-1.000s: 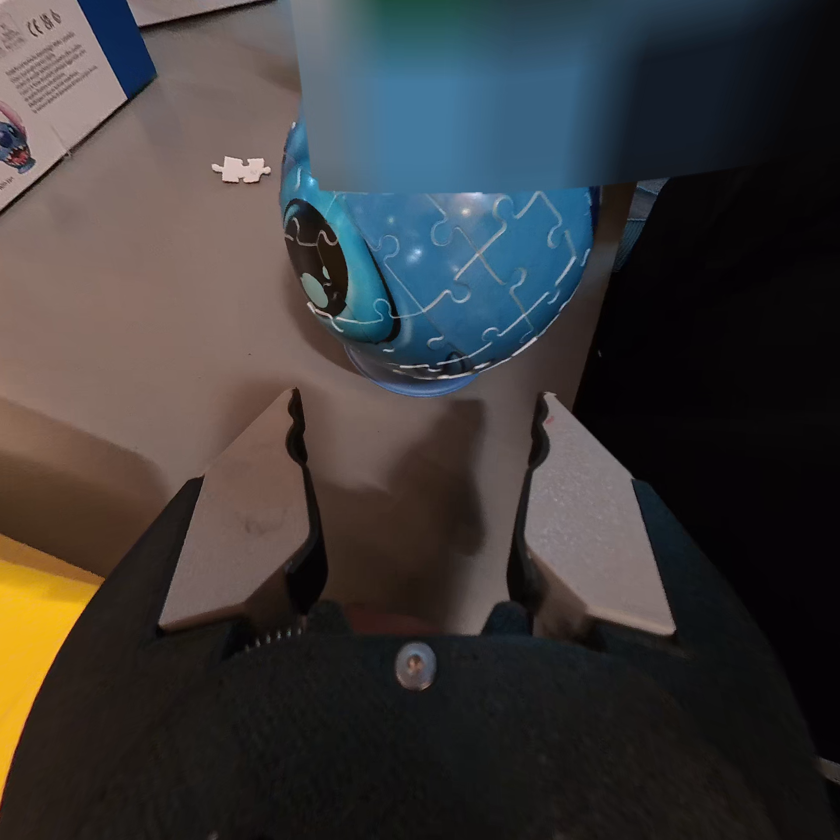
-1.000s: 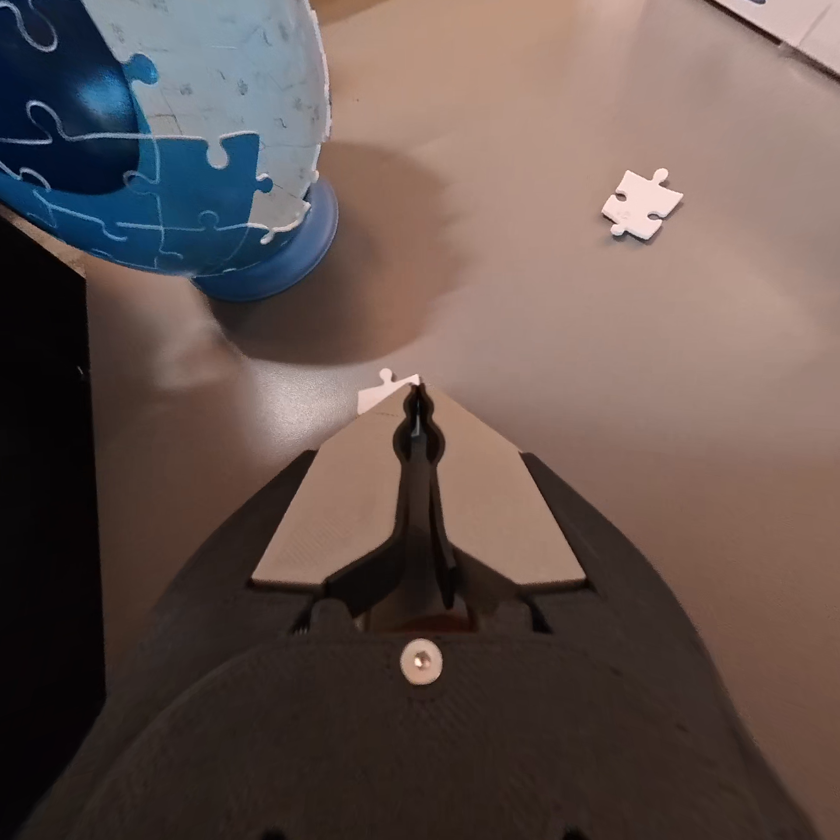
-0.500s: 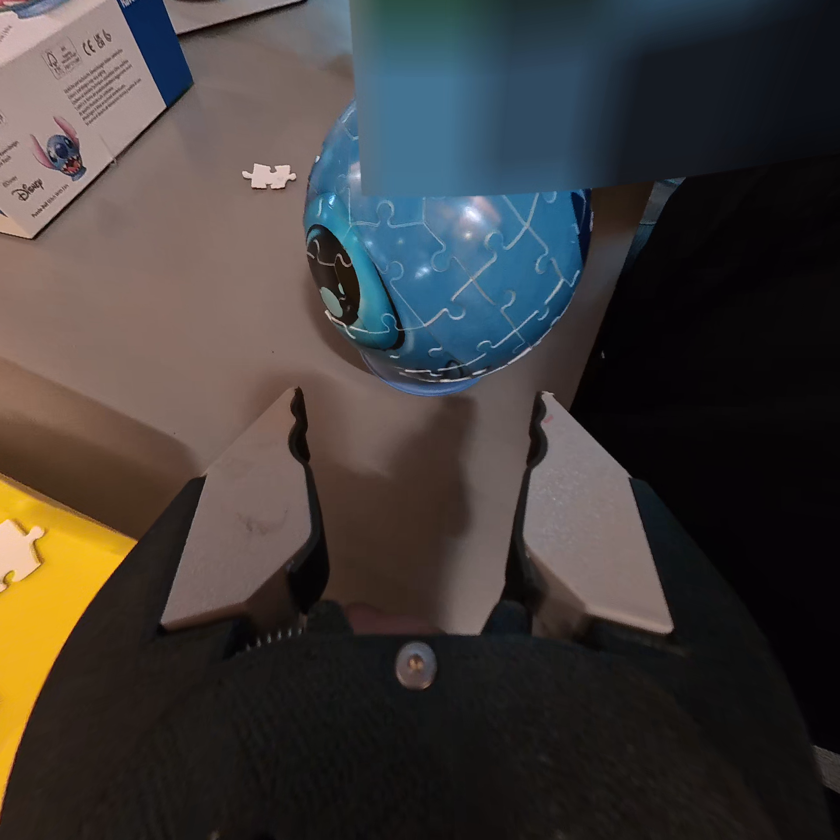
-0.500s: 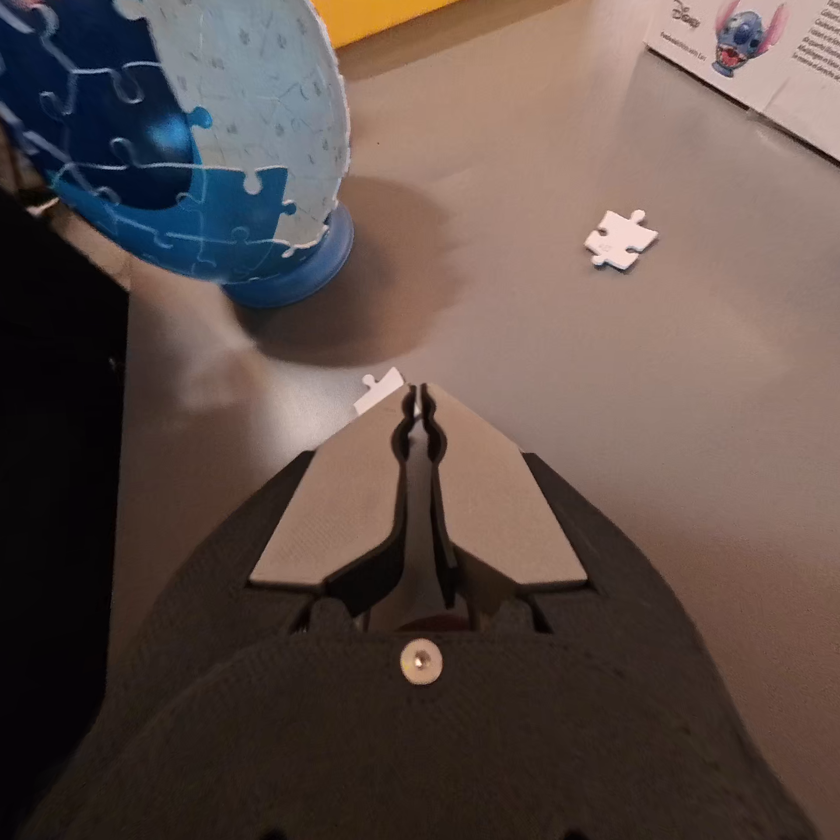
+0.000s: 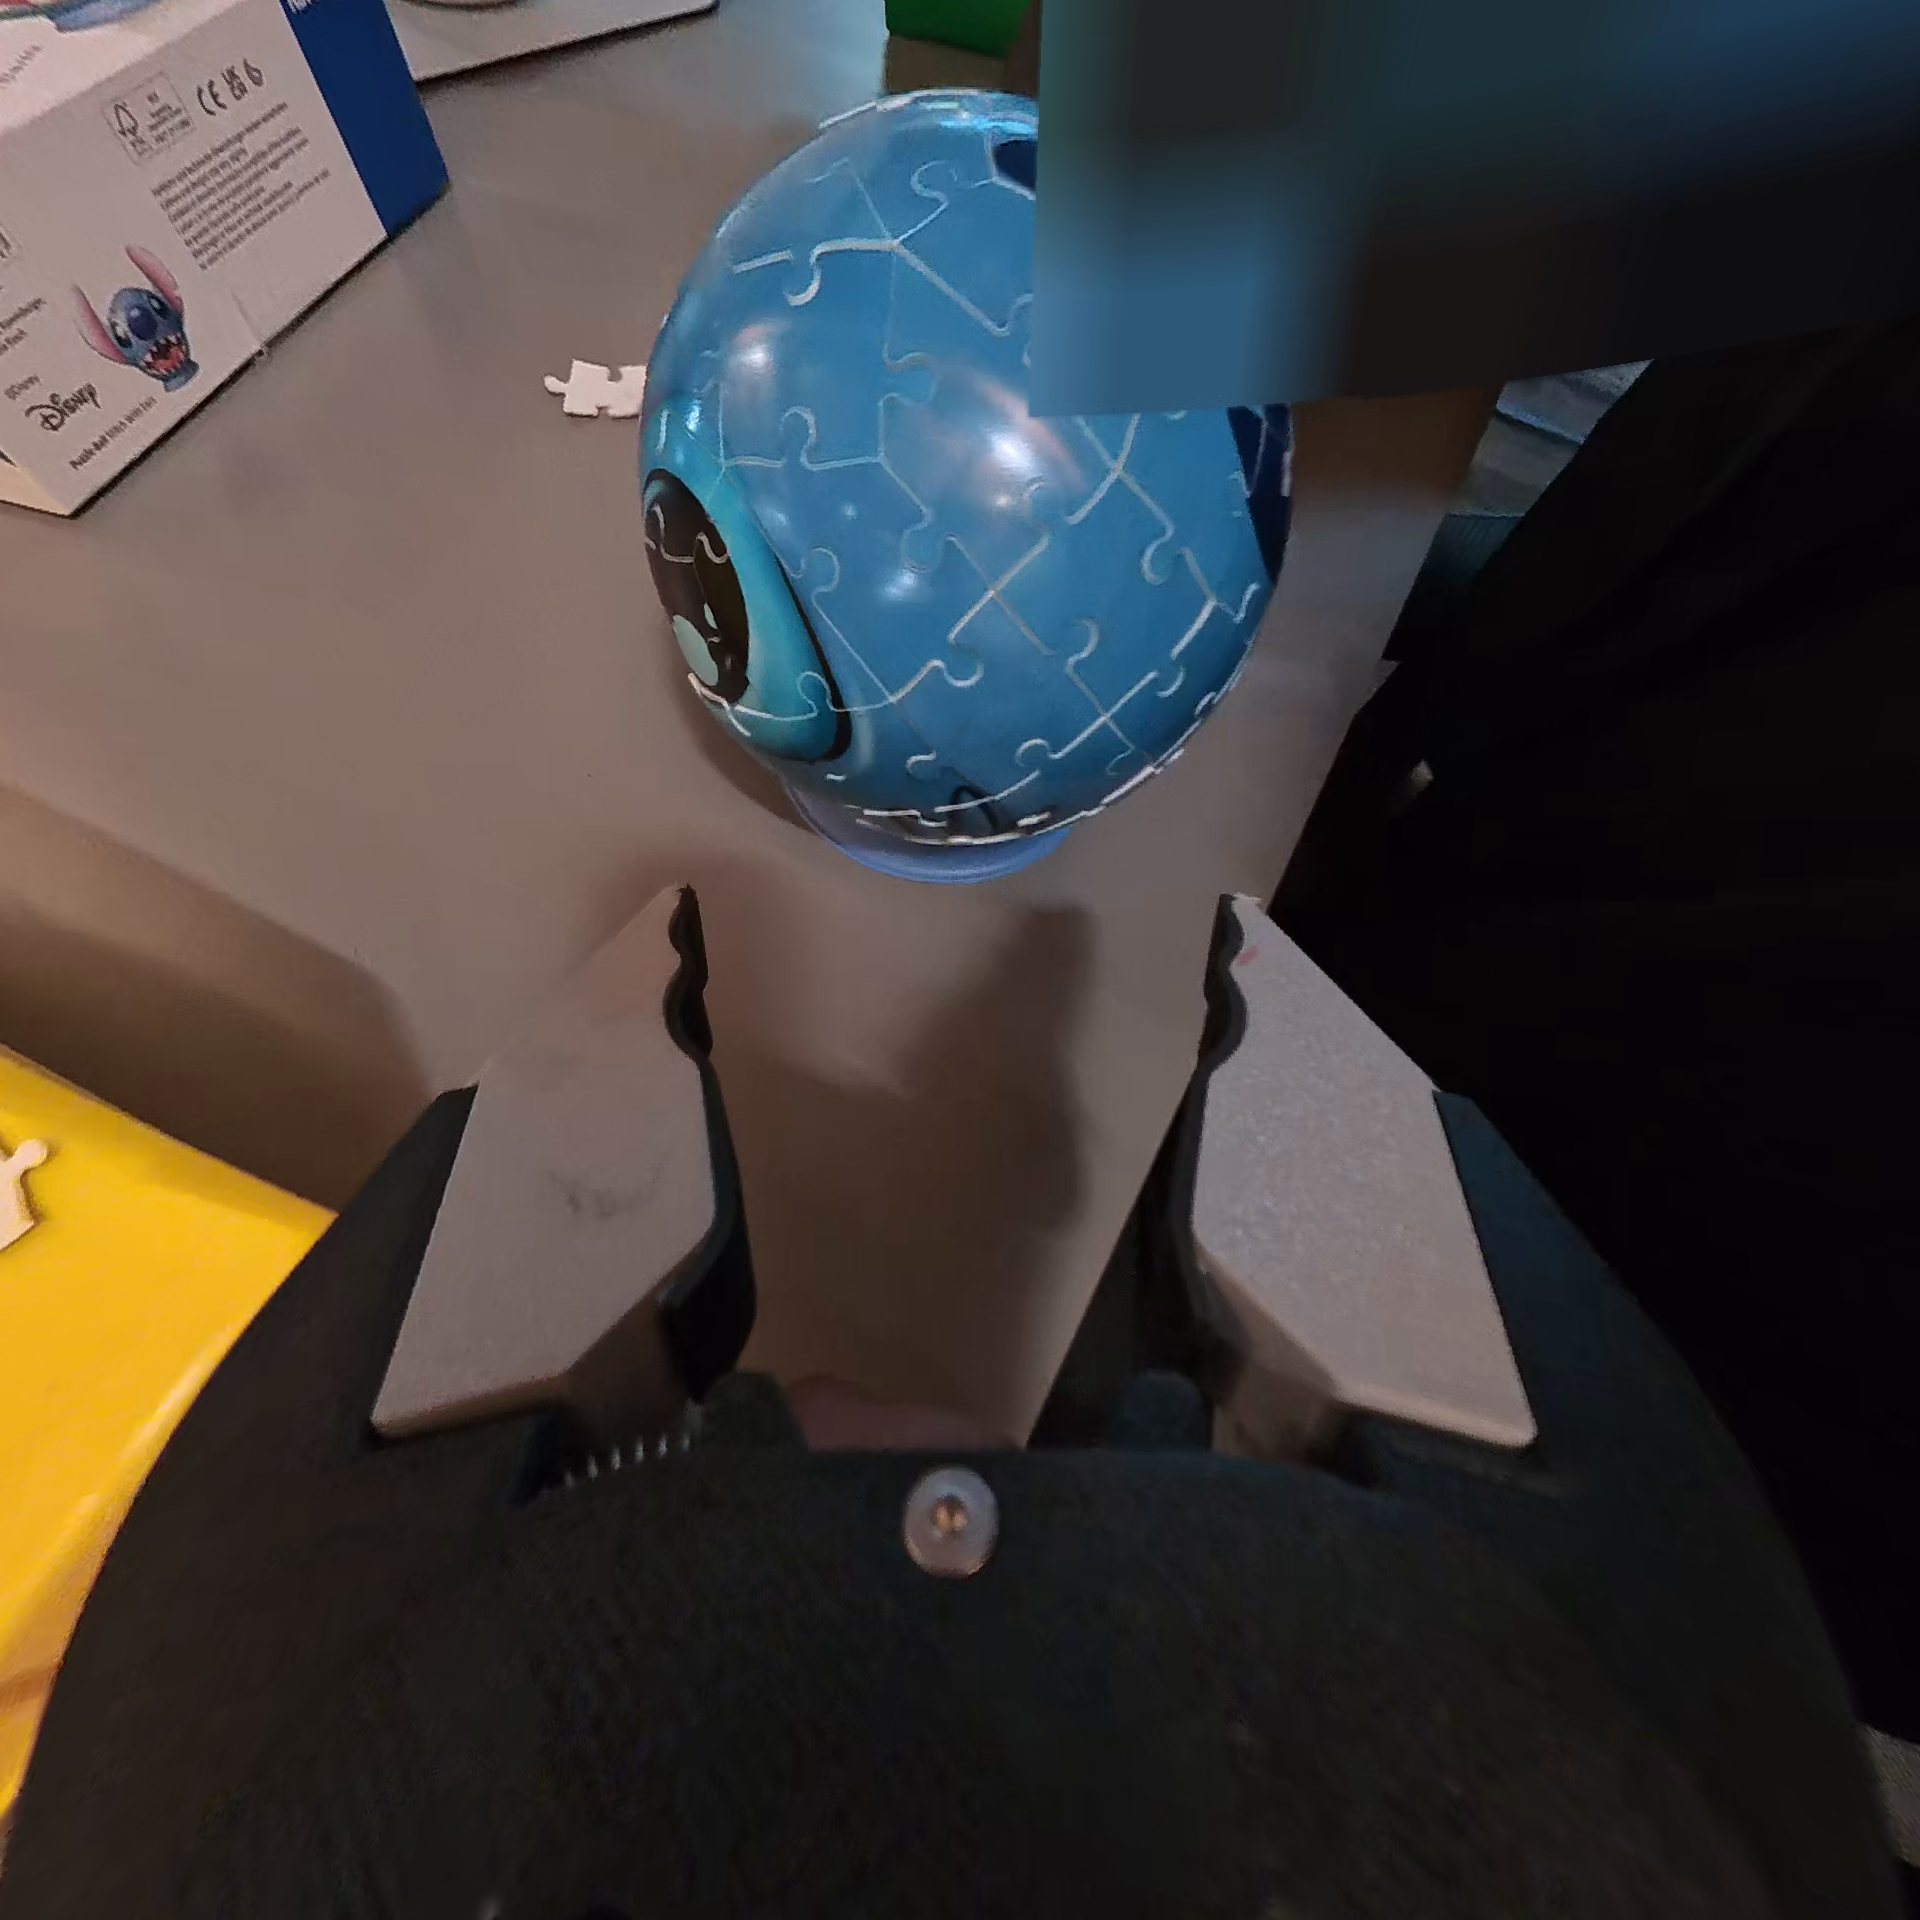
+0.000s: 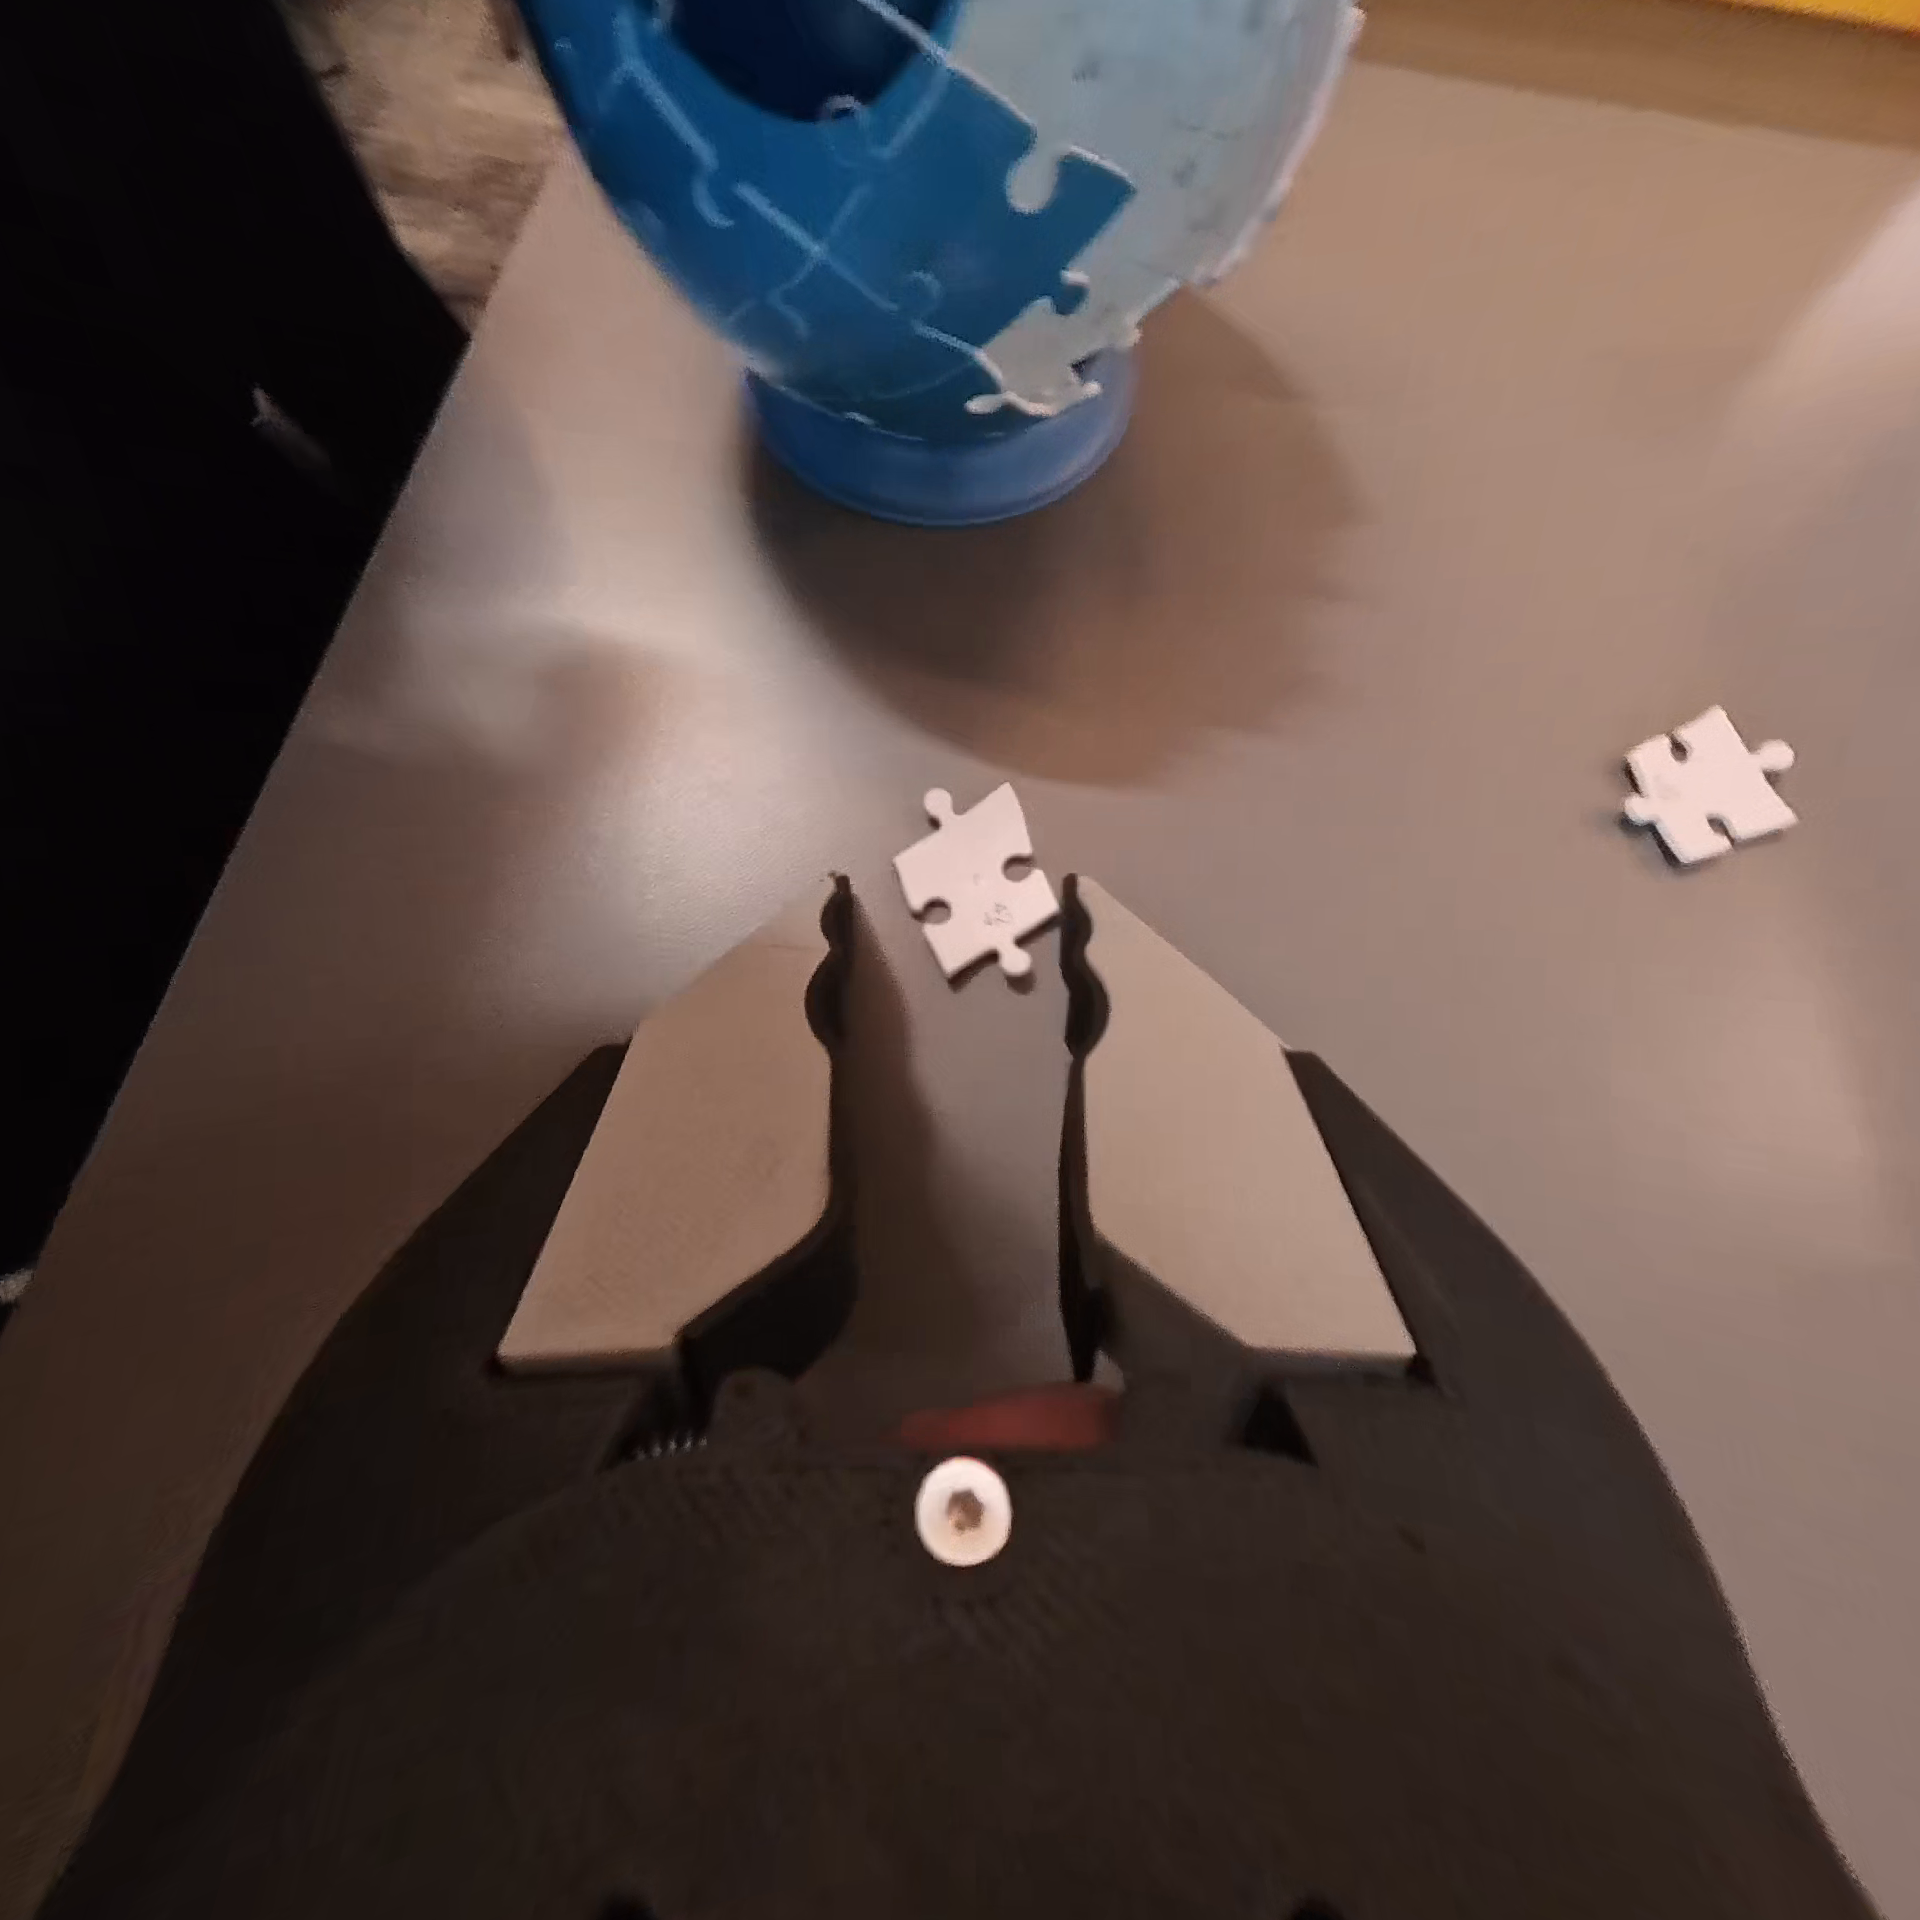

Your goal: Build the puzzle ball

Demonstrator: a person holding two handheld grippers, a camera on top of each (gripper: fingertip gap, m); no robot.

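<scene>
A yellow tray [image 5: 125, 1351] at the left edge of the left wrist view holds a white puzzle piece [image 5: 16, 1195], only partly in frame. The landmark is the glossy blue puzzle ball [image 5: 935, 540], a sphere of interlocked curved plastic pieces with a dark eye printed on one side, seated upright on a round blue plastic stand [image 6: 935, 457] on the smooth grey surface [image 5: 364, 675]. It is unfinished: a hole in its shell shows the pale inner faces of the pieces. The left gripper [image 5: 956, 904] hangs just in front of the ball with its grey, notched jaws wide apart and empty. The right gripper [image 6: 956, 894] sits on the ball's other side, jaws parted a moderate way around nothing; a flat white knobbed puzzle piece [image 6: 977, 894] lies on the surface between their tips, near the stand. Two joined white pieces [image 6: 1704, 800] lie farther from the ball. A white and blue cardboard box [image 5: 208, 229] stands beyond it.
</scene>
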